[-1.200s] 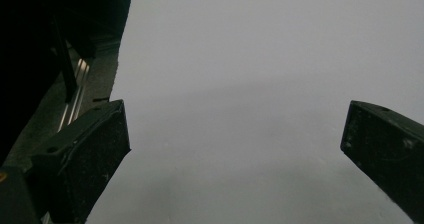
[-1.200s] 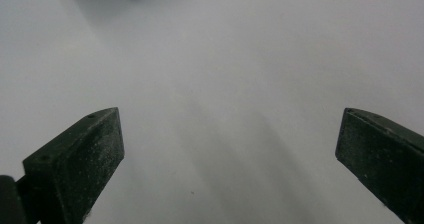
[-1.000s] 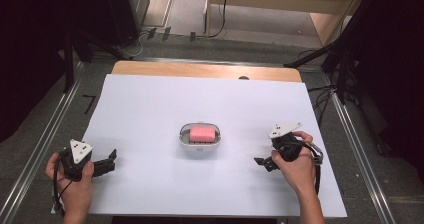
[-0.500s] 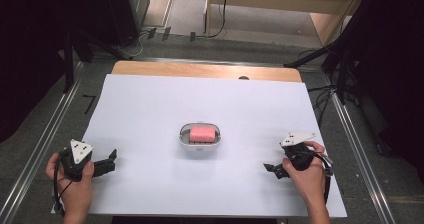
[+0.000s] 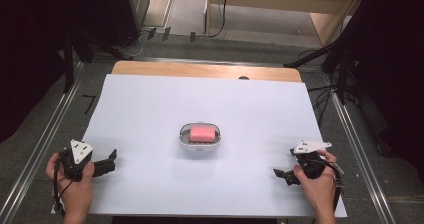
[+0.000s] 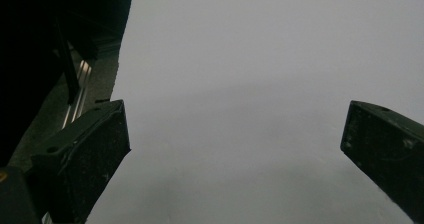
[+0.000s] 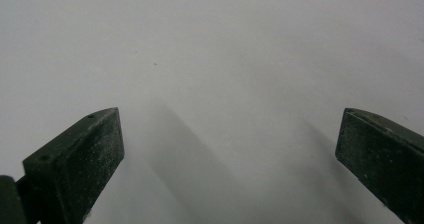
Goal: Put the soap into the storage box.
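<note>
Left hand-held gripper [image 5: 107, 160]: I hold it low at the near left corner of the table [image 5: 150, 104], jaws wide apart over bare white surface.
Right hand-held gripper [image 5: 281, 174]: near right corner, jaws spread wide, nothing between them.
Pink block [image 5: 203, 133]: lying in the small white dish [image 5: 183, 139], mid-table, well apart from both grippers.

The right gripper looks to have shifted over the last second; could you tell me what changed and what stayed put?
The right gripper, jaws open and empty, drew back from beside the dish toward the near right corner of the table. Nothing was gripped or released. The left gripper kept its place at the near left, open, and the pink soap lies in the dish as before.
</note>
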